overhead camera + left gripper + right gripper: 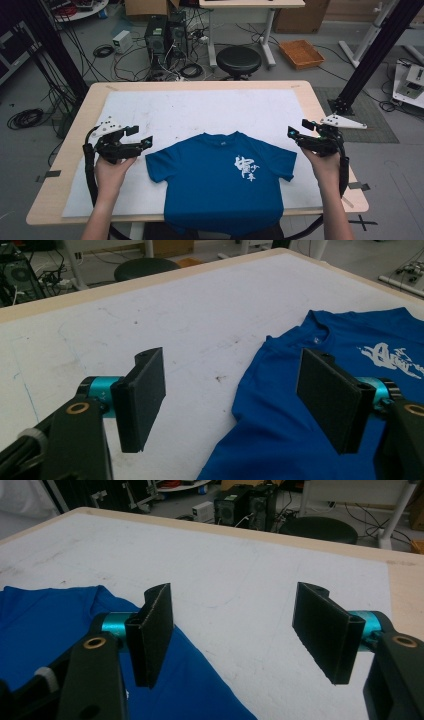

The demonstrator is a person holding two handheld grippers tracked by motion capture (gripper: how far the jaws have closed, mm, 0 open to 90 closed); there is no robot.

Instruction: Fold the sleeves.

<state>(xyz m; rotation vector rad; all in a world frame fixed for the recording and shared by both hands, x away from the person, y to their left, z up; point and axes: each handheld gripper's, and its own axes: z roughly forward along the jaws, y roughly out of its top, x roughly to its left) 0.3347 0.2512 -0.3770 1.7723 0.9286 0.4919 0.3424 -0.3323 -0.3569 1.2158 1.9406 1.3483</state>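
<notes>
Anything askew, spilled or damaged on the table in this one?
Mostly fine. The blue T-shirt lies flat, print up, but its hem hangs over the near table edge. The white mat has small dark specks. Both grippers are open, holding nothing.

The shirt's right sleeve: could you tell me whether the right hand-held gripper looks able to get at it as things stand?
Probably yes. The right hand-held gripper is open beside the sleeve of the shirt, which lies flat on the mat with nothing between them.

left gripper (145, 141): black, teal collars, brass screws | right gripper (291, 132): same, black cable, grey plate
</notes>
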